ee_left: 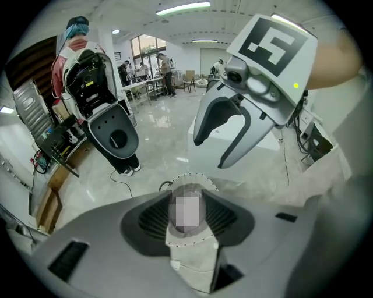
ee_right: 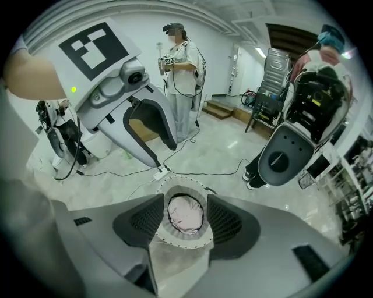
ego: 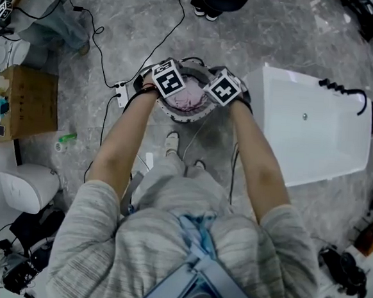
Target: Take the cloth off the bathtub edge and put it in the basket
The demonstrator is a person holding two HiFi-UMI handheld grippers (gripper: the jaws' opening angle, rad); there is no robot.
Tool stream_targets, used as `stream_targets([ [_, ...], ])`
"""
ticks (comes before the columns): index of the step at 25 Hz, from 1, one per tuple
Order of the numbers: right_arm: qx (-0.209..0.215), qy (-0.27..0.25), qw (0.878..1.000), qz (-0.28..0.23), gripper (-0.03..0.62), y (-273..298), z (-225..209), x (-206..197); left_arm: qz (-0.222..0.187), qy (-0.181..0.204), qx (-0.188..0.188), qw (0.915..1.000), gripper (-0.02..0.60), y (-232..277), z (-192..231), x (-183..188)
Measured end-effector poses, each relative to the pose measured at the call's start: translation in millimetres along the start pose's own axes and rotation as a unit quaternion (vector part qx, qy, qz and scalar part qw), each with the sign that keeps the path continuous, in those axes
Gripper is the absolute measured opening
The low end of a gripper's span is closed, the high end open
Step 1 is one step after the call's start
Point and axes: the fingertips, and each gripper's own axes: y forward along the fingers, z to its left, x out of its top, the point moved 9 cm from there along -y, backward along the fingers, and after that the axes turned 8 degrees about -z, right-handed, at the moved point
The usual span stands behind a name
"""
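Over basket (ee_right: 184, 183) | pink cloth (ee_right: 185, 216) inside | left gripper (ee_left: 187, 205), right gripper (ee_right: 185, 204): jaws partly apart, empty

no readable text, labels or numbers

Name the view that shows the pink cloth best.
Right gripper view: the pink cloth lies bunched in the basket, seen whole from above. Head view shows only a small patch of it; left gripper view blurs it.
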Motion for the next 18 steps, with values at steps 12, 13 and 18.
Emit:
stream_targets([
  [12,-0.028,0.078,0.990,-0.112,0.206,-23.3,-6.5,-3.9,-0.076,-0.040,0.044,0.9953,0.143,-26.8,-3.5,21.3],
  [13,-0.025,0.097,0.987,-0.129,0.206,-26.2,-5.3,-3.7,-0.085,-0.052,0.040,0.9943,0.143,-27.2,-5.4,19.1],
  [18,0.005,0.172,0.961,-0.217,0.206,-48.3,4.9,1.4,-0.153,-0.091,0.027,0.9836,0.143,-51.9,-17.9,27.7],
])
